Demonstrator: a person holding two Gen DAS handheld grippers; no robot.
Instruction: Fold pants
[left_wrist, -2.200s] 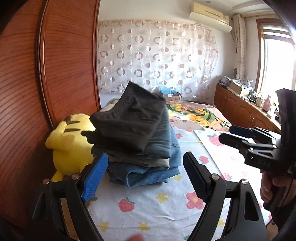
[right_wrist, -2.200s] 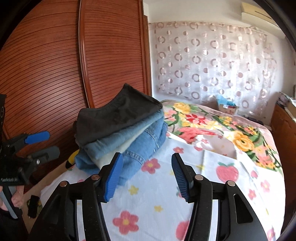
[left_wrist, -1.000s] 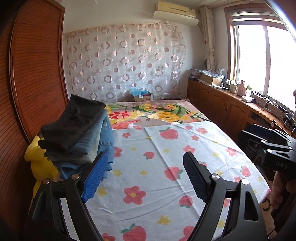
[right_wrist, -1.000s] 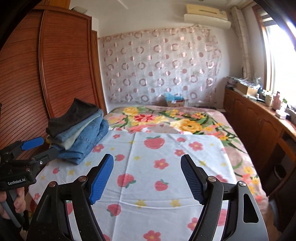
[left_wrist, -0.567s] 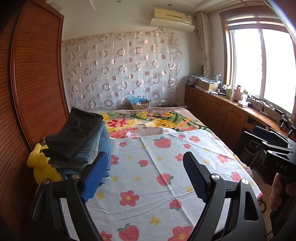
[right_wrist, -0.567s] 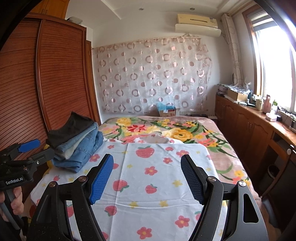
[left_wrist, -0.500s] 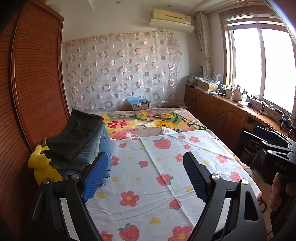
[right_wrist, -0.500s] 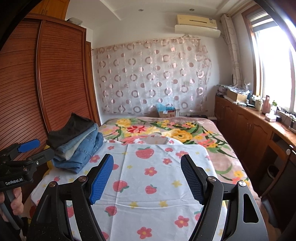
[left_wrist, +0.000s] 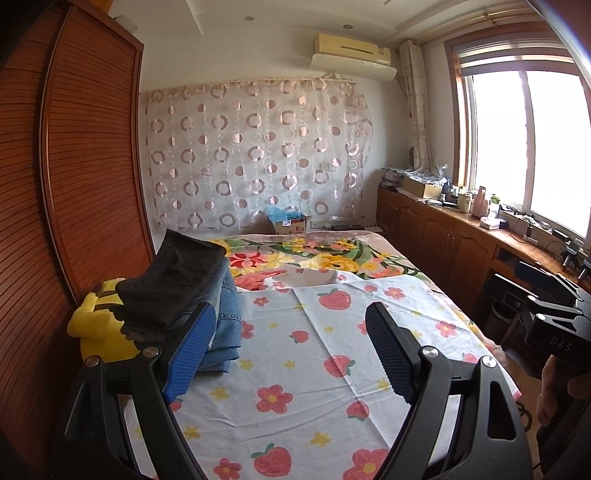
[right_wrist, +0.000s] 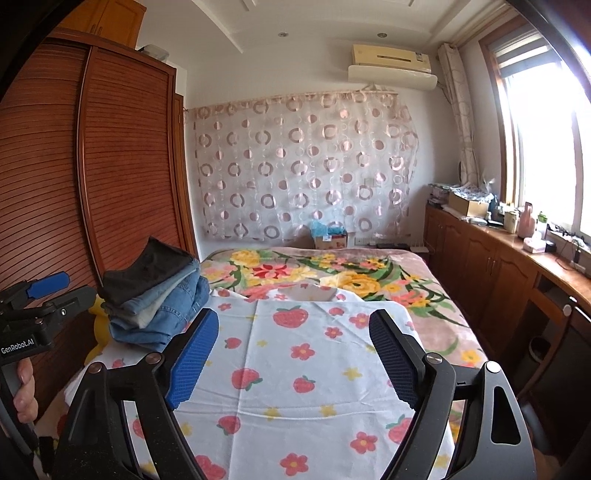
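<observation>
A stack of folded pants (left_wrist: 184, 295), dark pair on top and blue jeans below, sits at the left side of the bed; it also shows in the right wrist view (right_wrist: 155, 299). My left gripper (left_wrist: 290, 347) is open and empty, held above the near part of the strawberry-print sheet (left_wrist: 314, 369). My right gripper (right_wrist: 291, 354) is open and empty above the same sheet (right_wrist: 295, 369). Each gripper shows at the edge of the other's view: the right one (left_wrist: 535, 306), the left one (right_wrist: 44, 295).
A yellow plush toy (left_wrist: 99, 325) lies beside the stack against the wooden wardrobe (left_wrist: 74, 184). A floral blanket (left_wrist: 314, 258) covers the far bed. Wooden cabinets with clutter (left_wrist: 461, 236) run under the window on the right. A cardboard box (left_wrist: 288, 223) stands by the curtain.
Both grippers have pulled back and up from the pants stack, so the whole bed and room show now. Both stayed open and empty. The stack has not moved.
</observation>
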